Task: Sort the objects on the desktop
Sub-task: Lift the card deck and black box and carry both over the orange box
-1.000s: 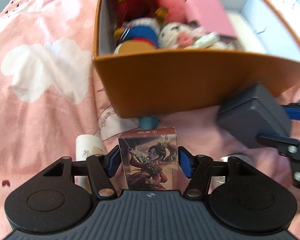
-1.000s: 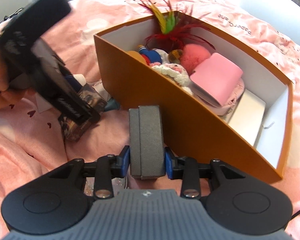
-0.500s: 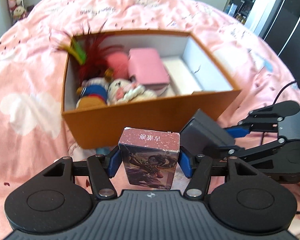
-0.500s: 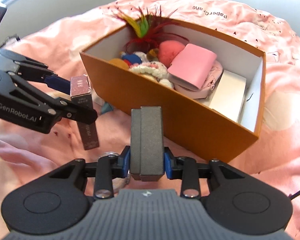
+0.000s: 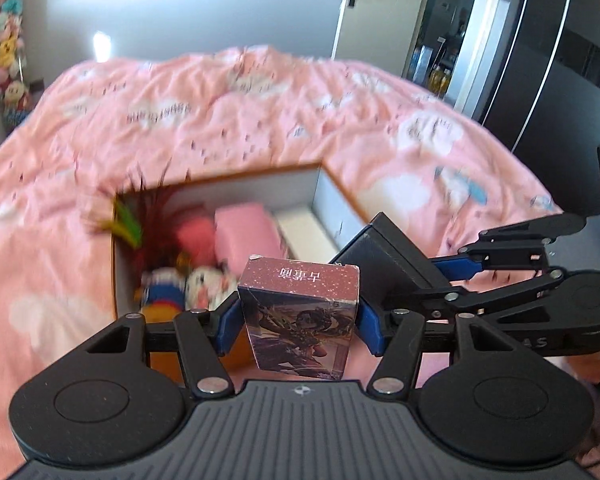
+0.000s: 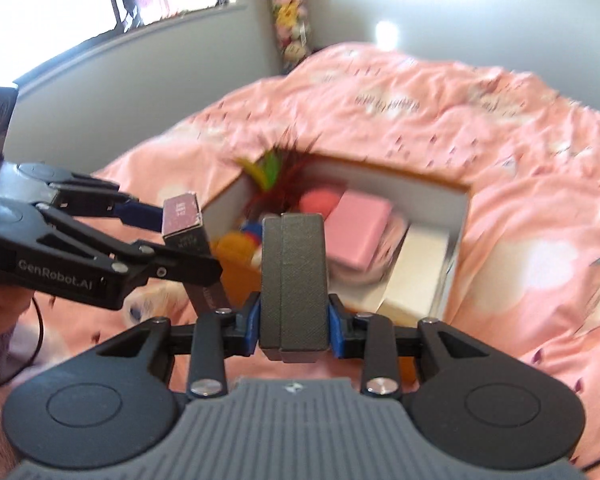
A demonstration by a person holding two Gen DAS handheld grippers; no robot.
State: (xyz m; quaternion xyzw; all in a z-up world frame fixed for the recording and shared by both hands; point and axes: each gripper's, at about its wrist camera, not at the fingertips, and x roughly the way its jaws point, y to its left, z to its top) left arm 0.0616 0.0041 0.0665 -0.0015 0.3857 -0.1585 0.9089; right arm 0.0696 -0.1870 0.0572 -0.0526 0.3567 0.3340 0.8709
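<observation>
Left claw [image 5: 298, 322] grips card box [image 5: 300, 316], right claw [image 6: 294, 326] grey case [image 6: 293, 280]

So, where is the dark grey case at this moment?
The dark grey case is held between the right gripper's fingers, in front of the orange box, beside the card box in the left gripper.

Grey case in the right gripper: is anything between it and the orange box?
Nothing visible blocks it. The grey case is held above the near wall of the orange box, which is open-topped. The left gripper with its card box is off to the left. Free floor shows only at the white insert.
</observation>
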